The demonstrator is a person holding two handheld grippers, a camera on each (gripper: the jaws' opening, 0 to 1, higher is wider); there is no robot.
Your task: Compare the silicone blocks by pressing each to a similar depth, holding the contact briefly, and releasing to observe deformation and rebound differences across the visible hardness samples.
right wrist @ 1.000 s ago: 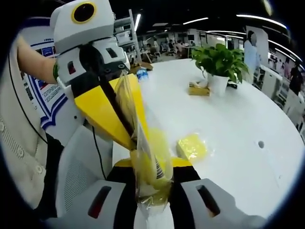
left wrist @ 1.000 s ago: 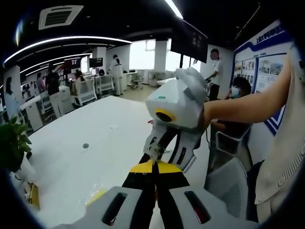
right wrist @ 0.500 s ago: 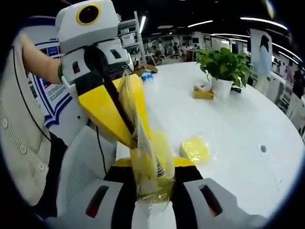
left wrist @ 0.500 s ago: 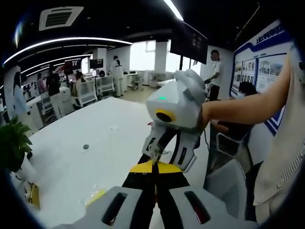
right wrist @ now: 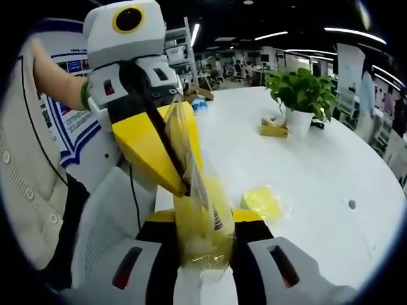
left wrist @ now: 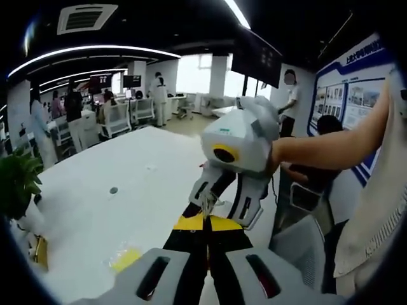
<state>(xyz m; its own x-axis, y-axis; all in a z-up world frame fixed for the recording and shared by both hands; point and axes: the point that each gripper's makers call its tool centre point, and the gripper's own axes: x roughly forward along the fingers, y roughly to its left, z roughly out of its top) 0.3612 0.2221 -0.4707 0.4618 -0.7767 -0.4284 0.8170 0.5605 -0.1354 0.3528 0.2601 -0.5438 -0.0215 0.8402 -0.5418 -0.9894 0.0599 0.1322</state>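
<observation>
Your right gripper (right wrist: 205, 223) and your left gripper (right wrist: 170, 171) meet over the near edge of the white table (right wrist: 318, 184), both pinching the same clear plastic bag (right wrist: 202, 210) with a yellow silicone block inside it. In the right gripper view, your right jaws are clamped on the lower part of the bag, and the left gripper's yellow jaws come down from the upper left, closed on the bag's upper edge. In the left gripper view, your left gripper (left wrist: 205, 222) has its jaws pressed together on a thin edge of the bag, with the right gripper (left wrist: 210, 206) facing it, nose to nose.

A second yellow silicone block (right wrist: 263, 202), also in clear wrap, lies on the table just beyond the grippers. In the left gripper view it sits low at the left (left wrist: 124, 259). A potted plant (right wrist: 300, 95) stands farther back, with a small wooden box (right wrist: 274, 129) beside it.
</observation>
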